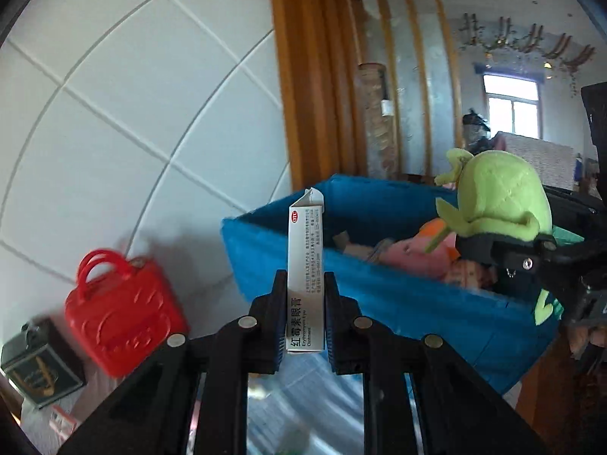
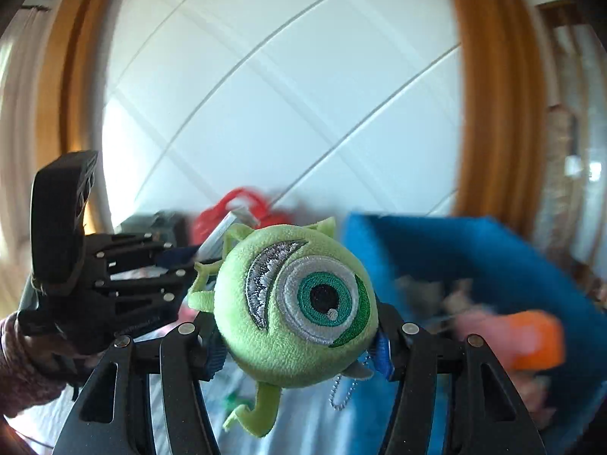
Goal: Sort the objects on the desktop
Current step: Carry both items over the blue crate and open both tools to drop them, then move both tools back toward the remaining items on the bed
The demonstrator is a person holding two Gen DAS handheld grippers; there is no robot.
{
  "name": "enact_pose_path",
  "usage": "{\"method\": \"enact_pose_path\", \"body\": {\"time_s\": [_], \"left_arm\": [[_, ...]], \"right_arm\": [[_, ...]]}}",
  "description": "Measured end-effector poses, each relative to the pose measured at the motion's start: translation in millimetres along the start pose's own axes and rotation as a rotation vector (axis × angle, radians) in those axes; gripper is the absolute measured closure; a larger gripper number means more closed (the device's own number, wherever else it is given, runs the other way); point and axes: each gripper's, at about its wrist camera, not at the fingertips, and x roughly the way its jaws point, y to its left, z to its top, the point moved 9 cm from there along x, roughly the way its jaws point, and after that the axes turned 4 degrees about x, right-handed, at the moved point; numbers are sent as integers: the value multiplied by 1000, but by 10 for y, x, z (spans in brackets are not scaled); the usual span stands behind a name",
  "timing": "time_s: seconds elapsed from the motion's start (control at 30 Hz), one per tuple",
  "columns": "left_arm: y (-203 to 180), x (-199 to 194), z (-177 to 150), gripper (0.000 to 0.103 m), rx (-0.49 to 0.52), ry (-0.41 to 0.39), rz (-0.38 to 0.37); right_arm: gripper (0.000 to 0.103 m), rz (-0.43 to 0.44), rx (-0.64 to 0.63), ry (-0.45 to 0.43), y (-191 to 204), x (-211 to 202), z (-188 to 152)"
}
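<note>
My left gripper [image 1: 305, 284] is shut on a slim white ointment box [image 1: 305, 265] that stands upright between its pads, held in the air in front of a blue fabric bin [image 1: 379, 303]. My right gripper [image 2: 299, 318] is shut on a round green one-eyed plush toy [image 2: 296, 303] with a small ball chain hanging under it. From the left wrist view the same green plush [image 1: 497, 197] and the right gripper [image 1: 508, 254] hang over the bin's right end. The right wrist view shows the left gripper [image 2: 189, 261] to the left, with the blue bin [image 2: 474, 265] at the right.
A red toy handbag [image 1: 121, 311] and a dark box with gold print [image 1: 41, 367] stand by the white tiled wall at the left. Pink and orange soft items [image 1: 417, 250] lie inside the bin. A person's sleeve [image 2: 19, 371] shows at the lower left of the right wrist view.
</note>
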Motion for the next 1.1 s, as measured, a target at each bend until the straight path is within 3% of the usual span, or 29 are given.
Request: {"method": "enact_pose_path", "body": {"time_s": [0.13,0.2,0.27,0.3,0.33,0.4,0.47,0.53,0.73,0.93,1.1], "left_arm": [[-435,518,607,86,-19,-8,-81],[-542,793,823,86,-30,-1,-64],[-601,1065,1037,82,-35,13,-42],[-599,1190,1132,64,-36,22,-14],[-581,1288,1185,32,-41,29,12],[-528,1417,1292,4,-71,25,65],[-463,1434,1400,4,-92,1,107],[-426,1426,1444,4,-91,-12,134],[-397,1217,1161,3,-75,6,244],[-334,762,725,3,-61,-13,380],[-286,295,445,3,-38,-35,470]], "right_arm": [[44,-159,55,-46,-972,-288,408],[44,-162,126,-31,-1428,-265,536],[42,-220,144,-18,-1840,-181,649],[38,-230,151,-6,-2011,-101,702],[35,-230,165,16,-2150,-3,734],[26,-274,173,18,-2372,141,837],[22,-297,184,14,-2543,270,923],[22,-251,223,-14,-2629,275,995],[10,-191,237,-108,-2607,58,1032],[1,-178,200,-176,-2323,-231,848],[1,-158,191,-164,-1956,-414,604]]}}
